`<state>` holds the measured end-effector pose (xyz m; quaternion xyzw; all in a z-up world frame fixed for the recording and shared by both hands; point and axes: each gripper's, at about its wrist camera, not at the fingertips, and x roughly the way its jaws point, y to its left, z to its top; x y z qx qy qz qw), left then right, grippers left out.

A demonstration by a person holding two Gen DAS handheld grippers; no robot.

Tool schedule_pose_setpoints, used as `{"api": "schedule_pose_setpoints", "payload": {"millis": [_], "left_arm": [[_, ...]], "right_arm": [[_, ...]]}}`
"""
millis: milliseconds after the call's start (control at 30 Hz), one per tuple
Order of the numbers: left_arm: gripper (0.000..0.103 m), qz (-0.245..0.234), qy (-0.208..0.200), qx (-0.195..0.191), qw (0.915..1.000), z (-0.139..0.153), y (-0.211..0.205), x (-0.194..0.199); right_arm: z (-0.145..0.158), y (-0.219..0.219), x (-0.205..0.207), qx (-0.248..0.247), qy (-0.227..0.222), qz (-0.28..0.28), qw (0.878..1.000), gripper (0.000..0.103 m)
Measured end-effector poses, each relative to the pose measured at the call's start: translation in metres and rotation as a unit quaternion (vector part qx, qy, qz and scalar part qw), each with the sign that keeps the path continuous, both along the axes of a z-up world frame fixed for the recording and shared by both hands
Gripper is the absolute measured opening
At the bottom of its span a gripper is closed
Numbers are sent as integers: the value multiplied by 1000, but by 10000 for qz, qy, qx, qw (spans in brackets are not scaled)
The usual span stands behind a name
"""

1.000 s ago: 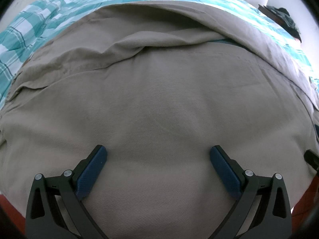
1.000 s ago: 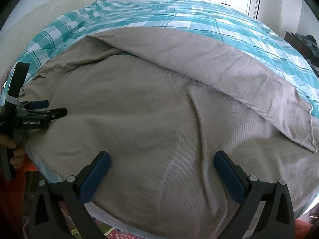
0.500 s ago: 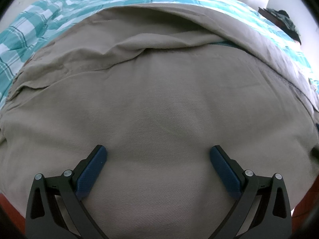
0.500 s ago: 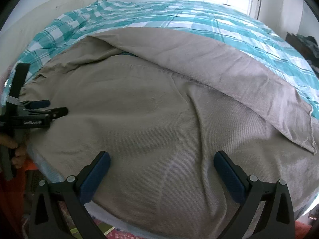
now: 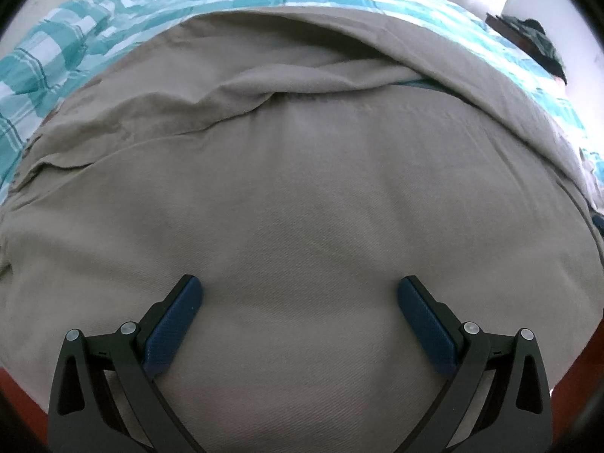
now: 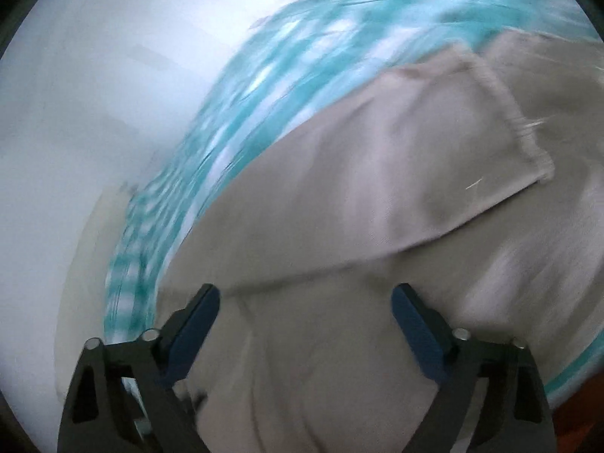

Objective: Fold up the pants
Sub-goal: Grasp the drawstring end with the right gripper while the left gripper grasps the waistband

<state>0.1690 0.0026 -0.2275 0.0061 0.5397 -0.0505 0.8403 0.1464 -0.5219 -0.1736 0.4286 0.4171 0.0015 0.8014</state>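
Beige pants lie spread on a bed, one leg crossing over the other at the back. My left gripper is open and empty, low over the near part of the pants. My right gripper is open and empty over the pants; its view is tilted and motion-blurred. A hemmed leg end lies on top of the other leg at the upper right of that view.
A teal and white checked bedspread covers the bed, also in the right wrist view. A white wall fills the left of the right wrist view. Dark clothes lie on furniture at the far right.
My right gripper has swung and rolled sharply to the right, now facing the hemmed leg end and wall; the left gripper is no longer in its view. My left gripper barely moved.
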Motion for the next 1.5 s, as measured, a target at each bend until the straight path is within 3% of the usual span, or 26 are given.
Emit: {"api": "schedule_pose_setpoints", "payload": {"millis": [67, 167, 200, 233, 333, 400, 467, 567, 767, 833, 867, 900, 933, 1000, 1067, 1167, 1233, 1267, 1300, 1333, 1400, 1500], "left_arm": [[102, -3, 102, 13, 9999, 2, -1, 1], [102, -80, 403, 18, 9992, 12, -1, 3], [102, -145, 505, -50, 9986, 18, 0, 4], [102, -232, 538, -250, 9980, 26, 1, 7], [102, -222, 169, -907, 9955, 60, 14, 20], [102, 24, 49, -1376, 9905, 74, 28, 43], [102, 400, 125, -2072, 9774, 79, 45, 77], [102, 887, 241, -2773, 9564, 71, 65, 119], [101, 1484, 388, -3210, 9346, 54, 84, 159], [95, 1520, 367, -3213, 9340, 57, 88, 163], [69, 1523, 380, -3200, 9343, 59, 90, 164], [24, 1530, 465, -3196, 9340, 58, 91, 167], [5, 1577, 610, -3147, 9340, 56, 93, 169], [5, 1627, 740, -3119, 9331, 55, 96, 163], [5, 1557, 711, -3081, 9358, 67, 93, 155], [5, 1291, 125, -3130, 9408, 114, 88, 138], [6, 1047, -375, -2976, 9482, 148, 90, 114], [7, 921, -582, -2825, 9531, 162, 91, 96], [8, 866, -627, -2746, 9556, 166, 94, 82], [8, 829, -585, -2706, 9573, 163, 97, 66], [11, 827, -300, -2660, 9599, 139, 100, 32], [13, 607, 495, -2308, 9698, 71, 83, -2]], "right_arm": [[-8, -22, 3, 376, 396, -744, 9957, 73], [-22, -42, 7, 697, 727, -1487, 9837, 43], [-22, -45, 9, 536, 773, -1574, 9830, 19], [-20, -48, 10, 264, 778, -1619, 9834, 4], [10, -50, 10, -47, 175, -1309, 9912, 4], [51, -45, 10, -388, -476, -899, 9941, 3], [89, -41, 8, -685, -943, -586, 9915, 3], [140, -36, -4, -796, -1545, -115, 9847, 3], [183, -35, -56, -989, -2007, 334, 9741, 3], [186, -38, -78, -1040, -2080, 467, 9715, 3], [187, -38, -85, -1052, -2102, 536, 9705, 3], [187, -40, -93, -1066, -2110, 615, 9697, 3], [187, -43, -99, -1100, -2084, 694, 9693, 3], [179, -53, -102, -1266, -1912, 810, 9700, 3], [161, -66, -81, -1396, -1419, 896, 9759, 3], [144, -83, -40, -1596, -958, 921, 9782, 3], [160, -86, -12, -1806, -1238, 968, 9709, 3], [178, -85, -5, -1830, -1597, 1024, 9646, 3], [188, -86, -3, -1832, -1792, 1065, 9607, 3], [202, -89, -3, -1818, -2030, 1135, 9554, 3], [204, -100, -4, -1720, -2051, 1207, 9559, 4], [159, -129, -10, -1468, -1363, 1113, 9734, 4]]}}
